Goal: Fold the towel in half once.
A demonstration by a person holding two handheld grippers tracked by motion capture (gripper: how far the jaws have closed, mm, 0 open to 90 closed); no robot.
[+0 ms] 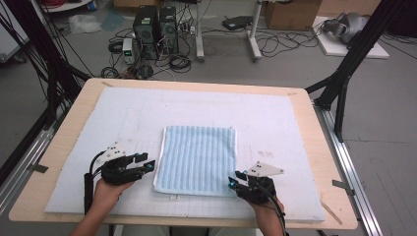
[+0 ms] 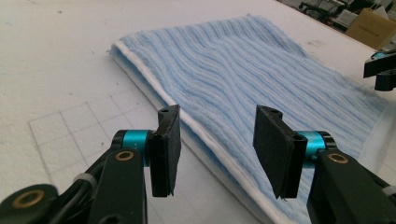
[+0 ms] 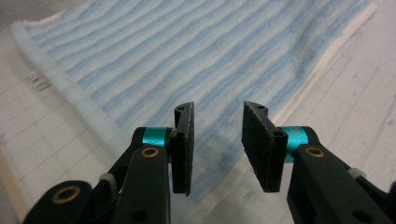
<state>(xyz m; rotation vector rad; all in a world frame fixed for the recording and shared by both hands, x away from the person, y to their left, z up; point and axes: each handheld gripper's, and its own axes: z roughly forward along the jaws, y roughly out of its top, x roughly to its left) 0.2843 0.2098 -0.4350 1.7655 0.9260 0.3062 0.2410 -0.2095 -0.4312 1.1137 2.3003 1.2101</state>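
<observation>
A folded blue-and-white striped towel (image 1: 197,160) lies flat in the middle of the white gridded mat (image 1: 123,113). My left gripper (image 1: 148,162) is open just left of the towel's left edge, near its front corner. In the left gripper view the open left gripper (image 2: 217,149) hovers over the white hem of the towel (image 2: 243,70). My right gripper (image 1: 234,179) is open at the towel's front right corner. In the right gripper view the right gripper (image 3: 217,144) has nothing between its pads, with the towel (image 3: 187,51) lying just beyond and below them.
The mat covers a wooden table (image 1: 78,105) with edges close on all sides. Black frame posts (image 1: 351,59) stand at the back corners. Computers (image 1: 155,27) and cables lie on the floor behind. The right gripper's tips (image 2: 380,70) show at the far right of the left gripper view.
</observation>
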